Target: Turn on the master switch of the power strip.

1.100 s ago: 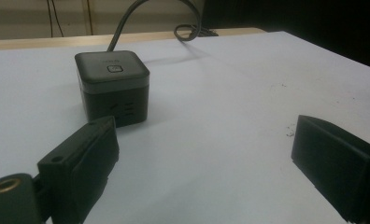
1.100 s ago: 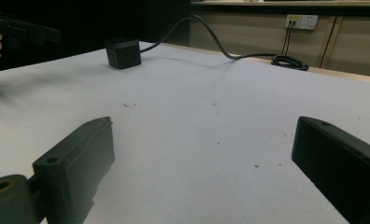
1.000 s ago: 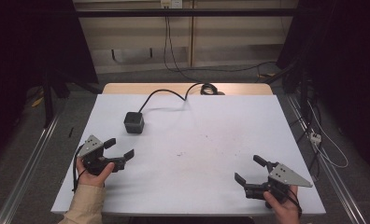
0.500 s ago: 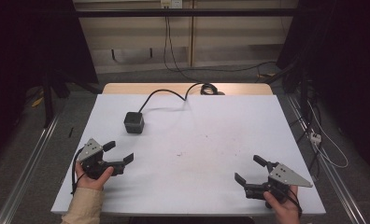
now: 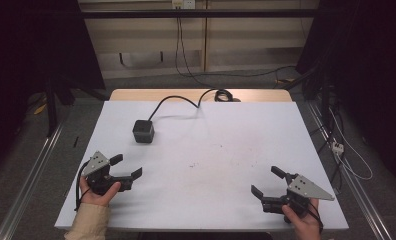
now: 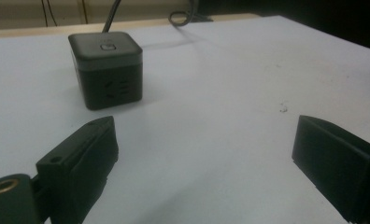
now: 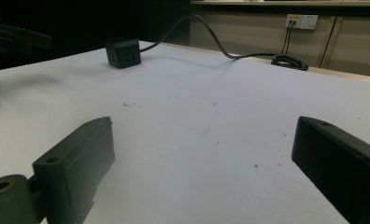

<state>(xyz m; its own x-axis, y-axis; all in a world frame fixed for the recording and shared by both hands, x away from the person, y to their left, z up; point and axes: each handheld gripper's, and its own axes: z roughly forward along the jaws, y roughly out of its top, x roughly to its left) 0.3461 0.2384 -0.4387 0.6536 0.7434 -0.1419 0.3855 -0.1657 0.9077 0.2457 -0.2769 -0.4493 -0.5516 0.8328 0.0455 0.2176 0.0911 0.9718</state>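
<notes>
On the white table (image 5: 216, 150), seen from above, my two grippers sit near the front corners with the black power cube (image 5: 143, 131) beyond my left gripper (image 5: 126, 167). Its own view brings out the cube's socket slots; its cable runs off past the top edge. My left gripper gapes wide, holding nothing. My right gripper (image 5: 269, 182) is likewise wide and empty.

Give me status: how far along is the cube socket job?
Nothing looks done. The cube socket sits untouched on the white table, cable trailing back. The left gripper is nearest, jaws open and pointing at the cube; the right gripper is open and empty. Reach and grasp remain.
</notes>
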